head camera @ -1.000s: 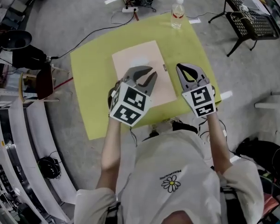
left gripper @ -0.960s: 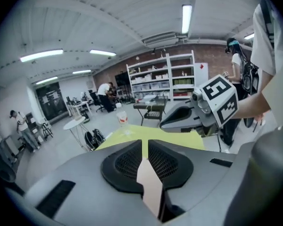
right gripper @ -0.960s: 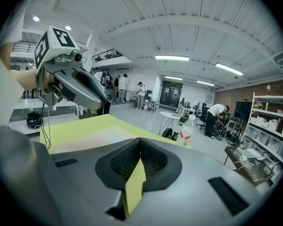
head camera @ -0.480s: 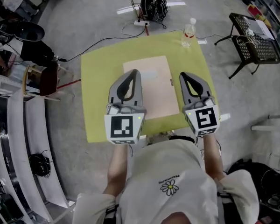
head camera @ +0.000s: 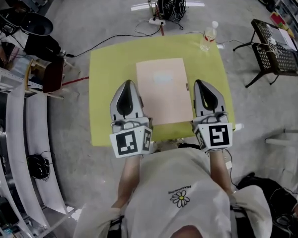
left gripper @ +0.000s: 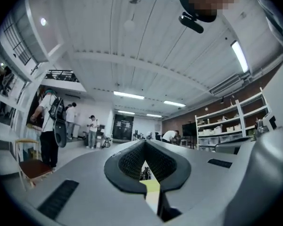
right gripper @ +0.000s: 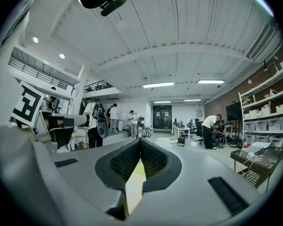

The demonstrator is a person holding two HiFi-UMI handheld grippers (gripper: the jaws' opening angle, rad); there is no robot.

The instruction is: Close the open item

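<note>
My left gripper (head camera: pixel 127 85) and right gripper (head camera: pixel 202 85) flank the pink folder (head camera: pixel 161 88) mid-frame; both jaws closed, empty.

The tabletop (head camera: pixel 109 83) is seen as smooth and matt, yellow-green. The pale pink folder (head camera: pixel 164 90) at its middle is finished like matt card. The left gripper (head camera: pixel 127 82) and right gripper (head camera: pixel 201 82) are shelled in matt grey plastic, their pads (left gripper: pixel 129 161) finely ribbed black. A clear plastic bottle (head camera: pixel 208 35) is set at the far right corner.

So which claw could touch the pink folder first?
Probably left, but only just. In the head view the left gripper overlaps the pink folder at its left edge, while the right gripper sits just beside the right edge. Both are shut and empty. The folder already lies flat.
</note>
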